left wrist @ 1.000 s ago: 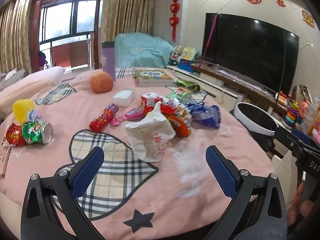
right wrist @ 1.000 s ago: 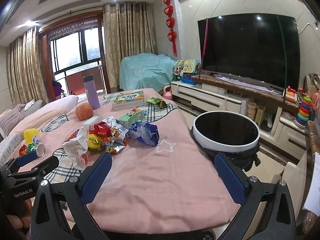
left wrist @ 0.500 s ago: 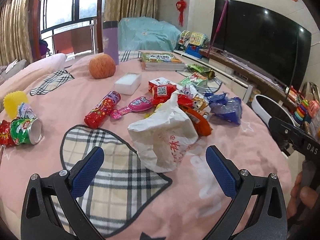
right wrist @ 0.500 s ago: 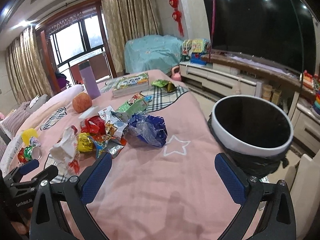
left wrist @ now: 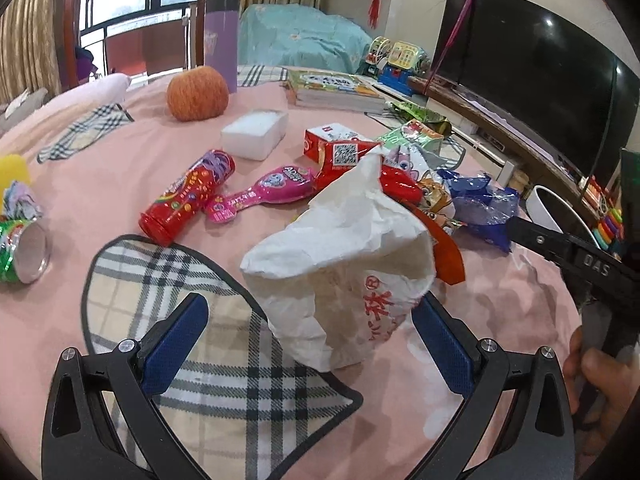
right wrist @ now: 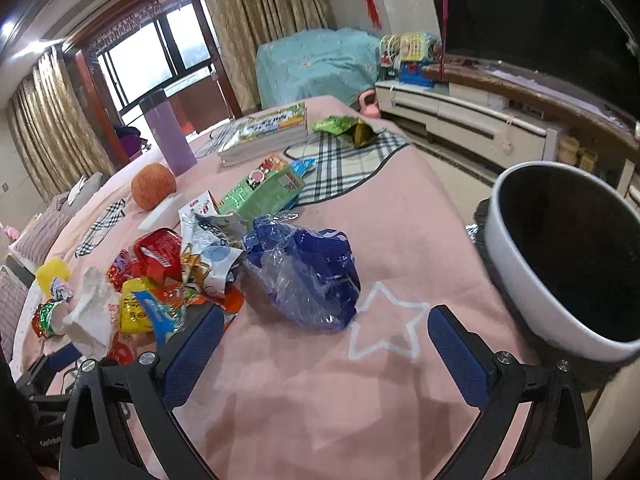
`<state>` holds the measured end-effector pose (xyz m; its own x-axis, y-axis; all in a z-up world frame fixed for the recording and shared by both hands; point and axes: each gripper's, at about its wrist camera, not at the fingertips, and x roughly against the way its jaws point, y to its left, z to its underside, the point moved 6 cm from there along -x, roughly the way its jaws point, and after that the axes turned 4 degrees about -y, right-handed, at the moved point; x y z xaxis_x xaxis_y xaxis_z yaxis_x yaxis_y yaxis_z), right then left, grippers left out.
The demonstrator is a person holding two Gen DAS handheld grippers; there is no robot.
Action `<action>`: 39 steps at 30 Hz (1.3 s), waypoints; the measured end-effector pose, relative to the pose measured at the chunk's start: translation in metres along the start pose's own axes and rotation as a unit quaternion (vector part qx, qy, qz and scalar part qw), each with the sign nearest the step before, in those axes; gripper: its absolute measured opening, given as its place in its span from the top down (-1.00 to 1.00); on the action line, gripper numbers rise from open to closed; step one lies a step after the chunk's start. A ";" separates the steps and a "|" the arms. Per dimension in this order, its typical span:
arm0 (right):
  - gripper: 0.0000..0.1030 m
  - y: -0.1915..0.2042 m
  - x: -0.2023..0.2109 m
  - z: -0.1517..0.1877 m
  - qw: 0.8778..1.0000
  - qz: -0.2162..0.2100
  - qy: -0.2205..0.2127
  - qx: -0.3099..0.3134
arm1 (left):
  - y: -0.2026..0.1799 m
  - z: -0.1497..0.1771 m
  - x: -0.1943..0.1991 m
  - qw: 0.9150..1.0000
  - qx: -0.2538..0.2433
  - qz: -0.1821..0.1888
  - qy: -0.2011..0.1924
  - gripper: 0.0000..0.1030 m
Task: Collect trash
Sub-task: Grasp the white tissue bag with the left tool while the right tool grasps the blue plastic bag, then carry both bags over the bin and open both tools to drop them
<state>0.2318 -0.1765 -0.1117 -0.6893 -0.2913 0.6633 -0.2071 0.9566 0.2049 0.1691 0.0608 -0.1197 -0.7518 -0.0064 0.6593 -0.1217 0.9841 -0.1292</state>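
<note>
My left gripper (left wrist: 308, 326) has its blue pads spread wide, and the crumpled white paper bag (left wrist: 340, 264) sits right between them, at 12 o'clock, its lower end reaching in between the fingertips; I cannot tell whether the right pad touches it. The bag lies on the pink blanket (left wrist: 100, 184), partly over a plaid patch (left wrist: 224, 352). Beyond it at 1 o'clock is a heap of red and orange snack wrappers (left wrist: 416, 196), and a red candy tube (left wrist: 186, 196) lies at 10 o'clock.

My right gripper (right wrist: 324, 340) is open too, holding nothing. The blue plastic wrapper (right wrist: 308, 272) lies just ahead at 12 o'clock, close to the fingertips but apart from them. The white trash bin (right wrist: 552, 280) with its black liner stands at 2 o'clock, beside the blanket's edge.
</note>
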 end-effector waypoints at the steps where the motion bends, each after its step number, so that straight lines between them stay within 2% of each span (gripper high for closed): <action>1: -0.90 0.001 -0.004 -0.001 1.000 -0.002 0.004 -0.001 | 0.001 0.000 -0.002 1.000 0.003 0.002 0.002 -0.97; 3: -0.75 0.001 -0.011 -0.002 1.000 -0.007 0.012 0.000 | 0.001 0.001 -0.007 1.000 0.007 0.010 0.008 -0.74; 4: -0.55 0.001 -0.014 -0.002 1.000 -0.010 0.015 0.000 | 0.000 0.001 -0.009 1.000 0.009 0.015 0.012 -0.51; 5: -0.25 0.002 -0.016 -0.002 1.000 -0.014 0.019 -0.001 | 0.001 0.002 -0.011 1.000 0.010 0.021 0.018 -0.29; 6: -0.08 0.002 -0.018 -0.001 1.000 -0.018 0.022 -0.002 | 0.001 0.003 -0.013 0.999 0.011 0.025 0.021 -0.19; 9: 0.18 0.004 -0.018 0.001 0.999 -0.025 0.022 0.000 | 0.001 0.004 -0.013 0.999 0.013 0.029 0.018 0.01; 11: 0.23 0.005 -0.012 0.003 0.999 -0.030 0.016 0.004 | 0.001 0.005 -0.010 0.999 0.012 0.030 0.016 0.15; 13: 0.27 0.006 -0.007 0.005 0.999 -0.034 0.012 0.004 | 0.000 0.005 -0.005 0.999 0.012 0.030 0.011 0.21; 25: 0.33 -0.003 0.029 0.013 0.999 -0.035 -0.020 -0.005 | -0.003 -0.005 0.031 0.999 0.002 0.029 -0.039 0.21; 33: 0.33 -0.017 0.054 0.015 0.999 -0.024 -0.040 -0.018 | -0.033 -0.008 0.046 0.996 -0.020 0.066 -0.048 0.21; 39: 0.33 -0.031 0.071 0.015 0.998 -0.013 -0.053 -0.030 | -0.068 -0.010 0.047 0.993 -0.040 0.106 -0.038 0.21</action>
<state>0.1788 -0.2271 -0.0820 -0.7550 -0.3106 0.5775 -0.1860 0.9460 0.2656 0.1483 -0.0047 -0.0727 -0.8016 0.1921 0.5661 0.0943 0.9757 -0.1976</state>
